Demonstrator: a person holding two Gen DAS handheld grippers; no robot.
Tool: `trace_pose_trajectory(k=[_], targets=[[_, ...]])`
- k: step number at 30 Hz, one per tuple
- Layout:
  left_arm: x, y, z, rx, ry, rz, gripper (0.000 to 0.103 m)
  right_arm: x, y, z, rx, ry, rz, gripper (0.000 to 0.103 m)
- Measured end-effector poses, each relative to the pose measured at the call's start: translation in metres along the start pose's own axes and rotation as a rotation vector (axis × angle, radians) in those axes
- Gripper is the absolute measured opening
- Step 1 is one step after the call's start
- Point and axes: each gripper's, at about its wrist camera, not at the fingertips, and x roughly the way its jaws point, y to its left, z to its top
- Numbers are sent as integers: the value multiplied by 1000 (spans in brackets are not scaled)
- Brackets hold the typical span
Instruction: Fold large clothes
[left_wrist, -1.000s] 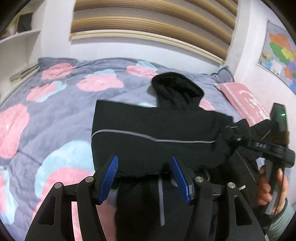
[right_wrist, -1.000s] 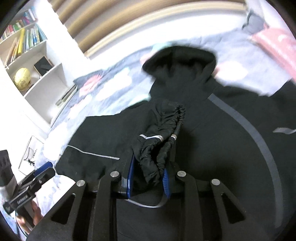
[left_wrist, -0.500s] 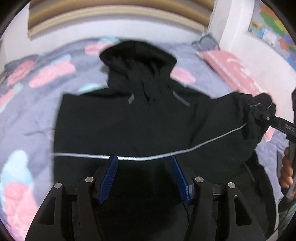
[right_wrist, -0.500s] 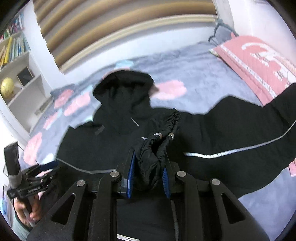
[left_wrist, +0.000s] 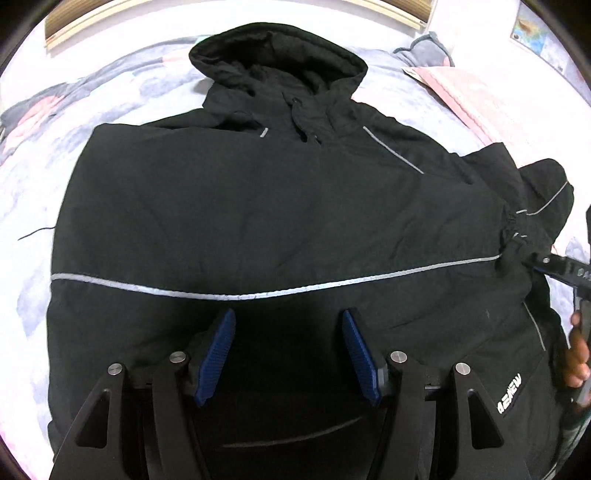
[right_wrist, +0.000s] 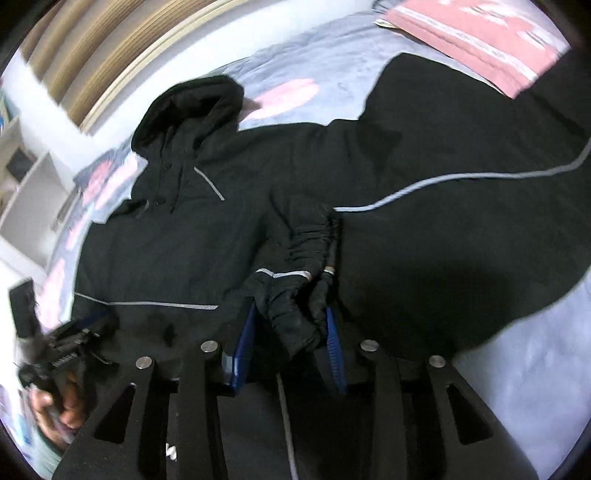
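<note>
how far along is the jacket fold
Early. Done: the black jacket lies spread face up on the bed, hood at the far end. In hand: the right hand-held gripper grips a sleeve cuff; the left hand-held gripper is open over the hem. Left: the body folds.

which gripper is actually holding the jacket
The right gripper: a bunched sleeve cuff sits between its fingers. The left gripper is open over the jacket.

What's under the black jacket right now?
The black jacket lies on a grey bedspread with pink blotches; a pink pillow sits beyond it. Anything beneath the jacket's body is covered.
</note>
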Motion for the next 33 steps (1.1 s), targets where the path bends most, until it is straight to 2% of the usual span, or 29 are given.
trace_pose_trajectory(k=[1,3,5,7,9,12,15,16,19,23,26,29,31,32,33], targets=[[-4,1,1,-8,-6,-5,62,-10,3,1,1,-26,-19,52],[-16,1,1,-36,-34,-52,62,-34,15,5,-34,-106,-71,53],[-25,0,4,-74,-64,-99,62,-49,33,10,-73,-142,-53,53],[-30,-3,8,-115,-83,-146,62,-47,49,12,-102,-119,-13,53],[-26,-8,11,-130,-84,-153,62,-37,67,8,-155,-108,-33,53],[-6,-14,7,-131,-41,-103,62,-4,84,-5,-248,-82,-155,53],[14,-14,0,-124,-30,-89,62,40,79,-18,-292,22,-287,52],[16,-13,0,-130,-39,-98,62,50,74,-21,-277,55,-287,52],[18,-12,2,-133,-33,-102,63,51,64,-22,-223,51,-263,52],[20,-26,-2,-59,-48,-23,65,50,71,-30,-271,24,-295,52],[13,-36,-2,-49,-40,25,67,38,64,-32,-243,17,-229,52],[1,-53,2,-30,-40,-41,67,8,50,-32,-220,21,-115,53],[-15,-74,7,-13,-86,-70,67,-16,44,-31,-203,-3,-106,62],[-20,-84,10,-10,-102,-83,67,-35,36,-30,-199,-42,-113,66],[-26,-99,16,-10,-116,-111,67,-49,29,-29,-197,-69,-117,66]])
